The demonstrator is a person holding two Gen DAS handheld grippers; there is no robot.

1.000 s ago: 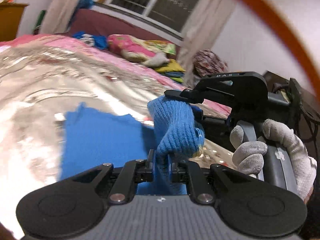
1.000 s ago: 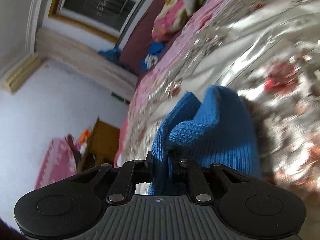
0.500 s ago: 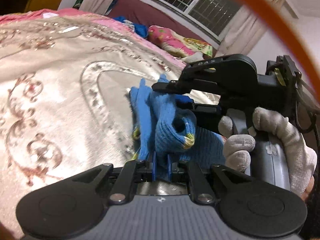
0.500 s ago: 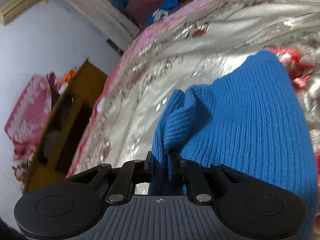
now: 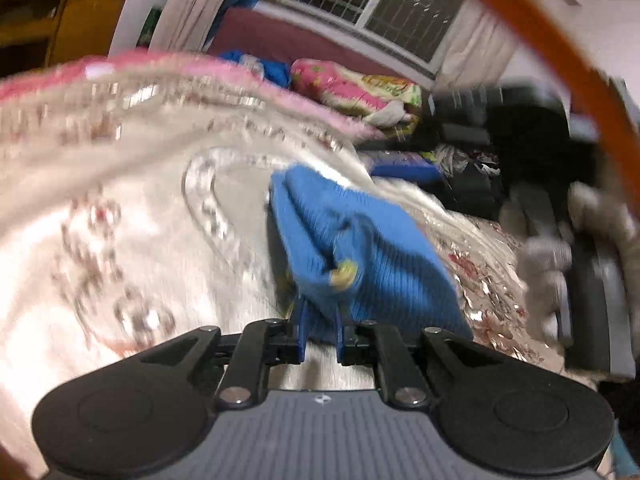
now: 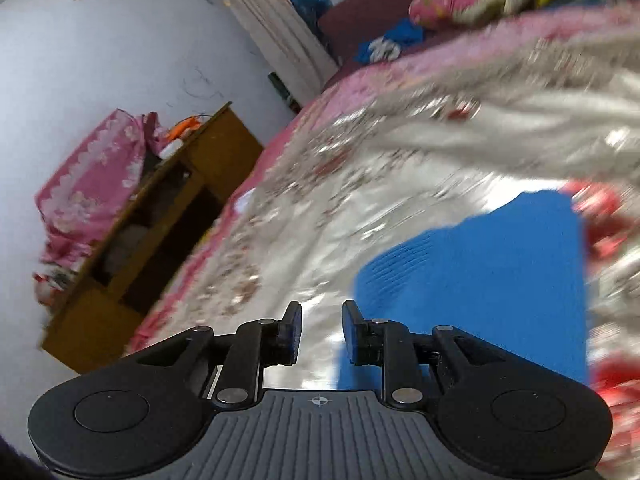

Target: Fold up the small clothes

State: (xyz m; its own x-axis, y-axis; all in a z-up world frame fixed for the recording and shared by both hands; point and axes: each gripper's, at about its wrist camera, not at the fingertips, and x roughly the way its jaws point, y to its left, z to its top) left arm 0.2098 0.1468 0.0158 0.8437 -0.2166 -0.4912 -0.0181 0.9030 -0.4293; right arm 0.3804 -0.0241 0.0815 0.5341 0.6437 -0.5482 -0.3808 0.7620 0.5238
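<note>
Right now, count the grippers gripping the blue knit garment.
1. The left gripper pinches the blue knit garment; the right gripper has just been opening, nothing between its pads.

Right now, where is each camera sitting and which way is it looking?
Left wrist: on the left gripper, looking down its fingers across the bedspread to the window; fingers shut on the blue knit garment; a gloved hand shows at right.
Right wrist: on the right gripper, facing the wooden cabinet and wall; fingers just opened, nothing between them.
Shared: garment, bedspread, pink pillow.
</note>
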